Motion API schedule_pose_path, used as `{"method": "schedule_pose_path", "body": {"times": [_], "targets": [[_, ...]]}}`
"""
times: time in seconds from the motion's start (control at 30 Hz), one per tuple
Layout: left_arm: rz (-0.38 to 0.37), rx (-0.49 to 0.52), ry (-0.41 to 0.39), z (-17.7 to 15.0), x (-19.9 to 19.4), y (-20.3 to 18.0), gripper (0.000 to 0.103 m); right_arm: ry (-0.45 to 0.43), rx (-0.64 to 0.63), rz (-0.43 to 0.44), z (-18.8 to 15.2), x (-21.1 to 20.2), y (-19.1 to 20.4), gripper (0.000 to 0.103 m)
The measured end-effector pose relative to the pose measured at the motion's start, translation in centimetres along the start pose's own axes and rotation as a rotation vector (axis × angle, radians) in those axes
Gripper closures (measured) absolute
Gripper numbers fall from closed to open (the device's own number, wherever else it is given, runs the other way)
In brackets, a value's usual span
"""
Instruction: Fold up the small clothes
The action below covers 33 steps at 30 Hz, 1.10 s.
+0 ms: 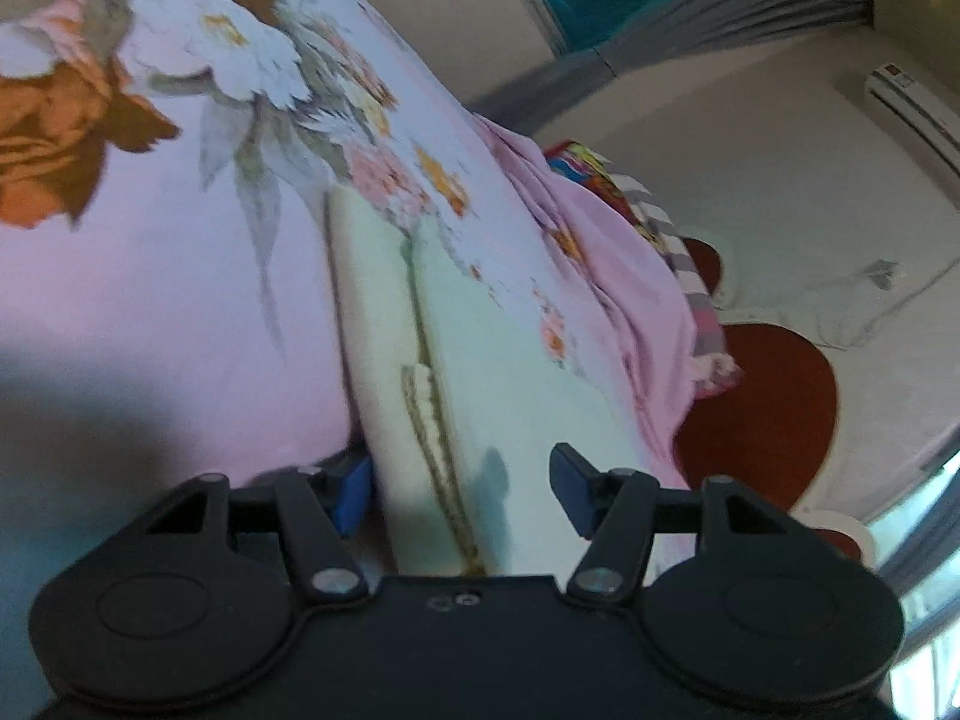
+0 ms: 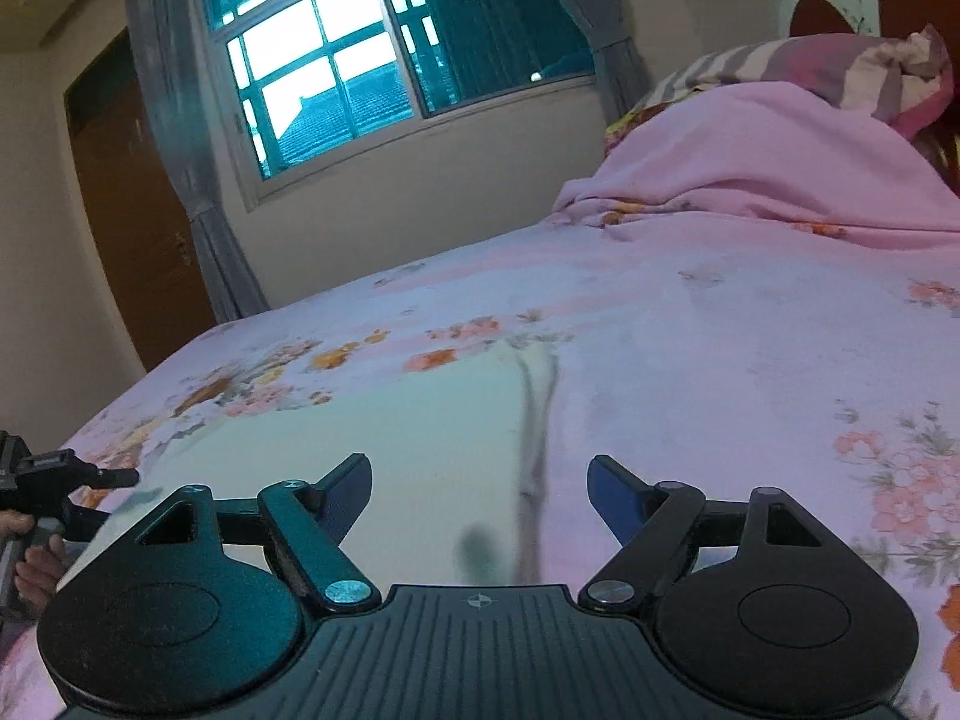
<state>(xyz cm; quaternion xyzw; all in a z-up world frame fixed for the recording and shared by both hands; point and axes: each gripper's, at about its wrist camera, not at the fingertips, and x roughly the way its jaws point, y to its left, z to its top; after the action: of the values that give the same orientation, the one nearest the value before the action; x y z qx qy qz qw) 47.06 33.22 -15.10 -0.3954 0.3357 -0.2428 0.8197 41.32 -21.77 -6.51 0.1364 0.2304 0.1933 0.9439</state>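
- A pale cream-green garment (image 1: 480,372) lies flat on the pink floral bedsheet (image 1: 180,276), with a darker seam or trim line running along its length.
- The left gripper (image 1: 459,489) has its jaws spread wide and holds nothing. The garment lies directly ahead and between the blue fingertips (image 1: 354,489); the left one sits at the cloth's edge, but contact is unclear.
- The right gripper (image 2: 480,489) is likewise wide open and empty, low over the bed.
- In the right view the garment (image 2: 384,438) stretches ahead of and under the fingers, its seam running away between them.
- The left gripper (image 2: 90,477) shows at that view's left edge, by the garment's far side.
- A bunched pink blanket (image 2: 750,162) and a striped pillow (image 2: 810,69) lie farther up the bed.
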Motion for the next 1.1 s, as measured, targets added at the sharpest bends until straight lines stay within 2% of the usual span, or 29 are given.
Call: {"method": "schedule_pose_path", "body": {"times": [0.1, 0.27, 0.33, 0.37, 0.47, 0.53, 0.57, 0.6, 0.67, 0.73, 0.8, 0.9, 1.0, 1.1], "targets": [[0.037, 0.064, 0.032, 0.1, 1.2, -0.8, 0.047, -0.023, 0.001, -0.048, -0.4, -0.6, -1.2, 0.024], [0.208, 0.271, 0.060, -1.1, 3.3, -5.0, 0.051, -0.004, 0.055, -0.231, -0.2, 0.0, -5.1, 0.024], [0.230, 0.273, 0.071, -1.1, 3.5, -5.2, 0.076, 0.016, 0.062, -0.284, 0.0, 0.0, -6.4, 0.024], [0.208, 0.239, 0.075, -1.1, 3.6, -4.9, 0.085, 0.026, 0.054, -0.291, 0.1, -0.2, -6.7, 0.023], [0.193, 0.219, 0.058, -1.2, 3.2, -4.8, 0.086, 0.048, 0.013, -0.310, 0.5, -0.6, -6.1, 0.024], [0.186, 0.234, 0.060, -1.3, 2.8, -5.3, 0.087, 0.031, -0.004, -0.208, 0.4, -1.3, -4.8, 0.024], [0.174, 0.221, 0.061, -1.3, 2.7, -5.4, 0.086, 0.038, -0.039, -0.197, 0.1, -1.3, -3.9, 0.024], [0.178, 0.205, 0.067, -1.1, 2.5, -5.1, 0.081, 0.044, -0.072, -0.199, -0.2, -1.1, -3.1, 0.024], [0.211, 0.217, 0.096, -1.2, 2.7, -4.8, 0.080, 0.042, -0.074, -0.216, -0.8, -0.6, -2.7, 0.024], [0.229, 0.249, 0.089, -1.3, 3.1, -5.1, 0.078, 0.048, -0.064, -0.309, -1.0, 0.2, -3.4, 0.024], [0.256, 0.295, 0.072, -1.9, 3.3, -5.7, 0.084, 0.042, -0.033, -0.409, -0.5, 1.0, -4.9, 0.024], [0.277, 0.289, 0.034, -2.3, 3.1, -6.0, 0.088, 0.044, -0.036, -0.554, 0.4, 1.8, -7.2, 0.024], [0.302, 0.293, 0.003, -2.6, 2.8, -7.0, 0.089, 0.038, 0.003, -0.570, 1.0, 1.1, -9.6, 0.024], [0.299, 0.249, -0.008, -1.9, 2.4, -8.6, 0.090, 0.008, 0.015, -0.574, 1.3, -0.9, -11.4, 0.023]]}}
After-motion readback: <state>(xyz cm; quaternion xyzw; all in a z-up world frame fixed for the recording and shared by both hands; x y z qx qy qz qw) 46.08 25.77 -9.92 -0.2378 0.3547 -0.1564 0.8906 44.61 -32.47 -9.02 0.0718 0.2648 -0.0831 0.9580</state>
